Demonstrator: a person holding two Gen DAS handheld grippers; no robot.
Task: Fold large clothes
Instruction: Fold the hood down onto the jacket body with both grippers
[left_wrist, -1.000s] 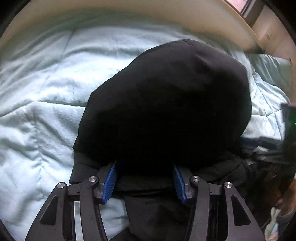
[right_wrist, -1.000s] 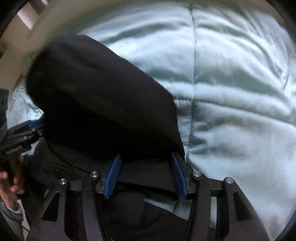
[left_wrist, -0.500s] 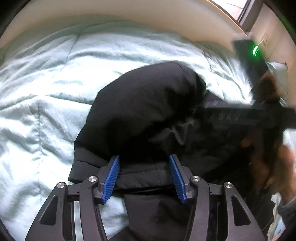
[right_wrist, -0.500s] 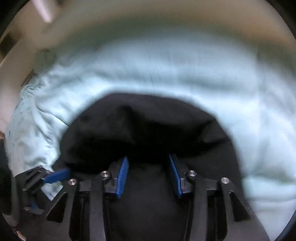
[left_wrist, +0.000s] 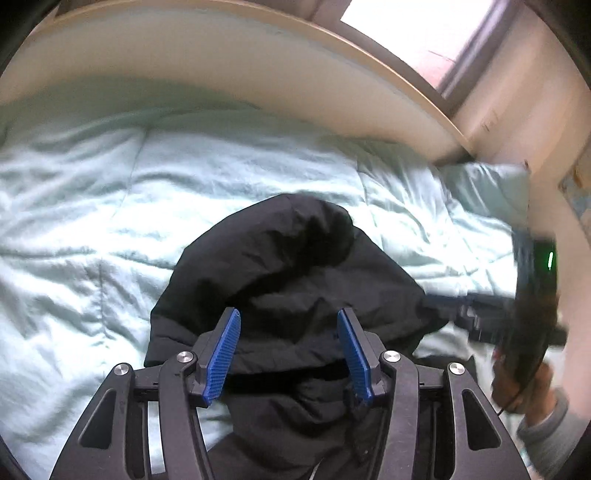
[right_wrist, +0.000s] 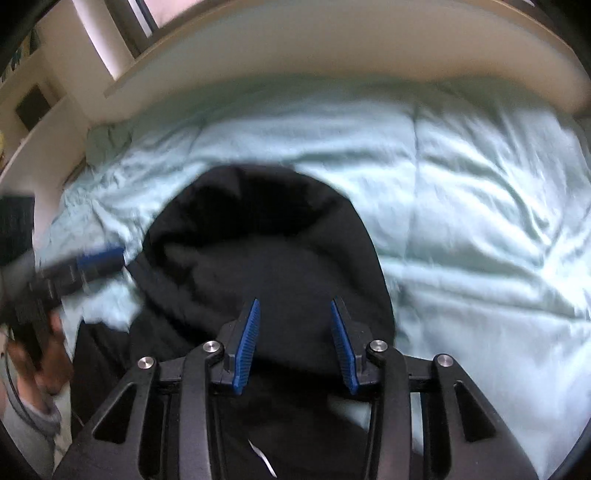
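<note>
A large black garment (left_wrist: 288, 280) lies bunched in a mound on a pale mint quilt (left_wrist: 110, 206); it also fills the middle of the right wrist view (right_wrist: 266, 266). My left gripper (left_wrist: 288, 321) is open, its blue pads (left_wrist: 221, 354) spread above the near part of the garment, holding nothing. My right gripper (right_wrist: 293, 314) is open too, above the same mound. Each gripper shows blurred in the other's view: the right one at the right edge (left_wrist: 491, 317), the left one at the left edge (right_wrist: 66, 269).
A beige bed frame (left_wrist: 258, 74) curves along the far side of the quilt. A window (left_wrist: 424, 40) is behind it. A mint pillow (left_wrist: 484, 184) lies at the far right. The quilt (right_wrist: 480, 206) spreads wide to the right of the garment.
Both grippers have pulled back and risen from the garment, which now looks smaller. The fabric between the pads a second ago has dropped out. The right gripper swung across and back.
</note>
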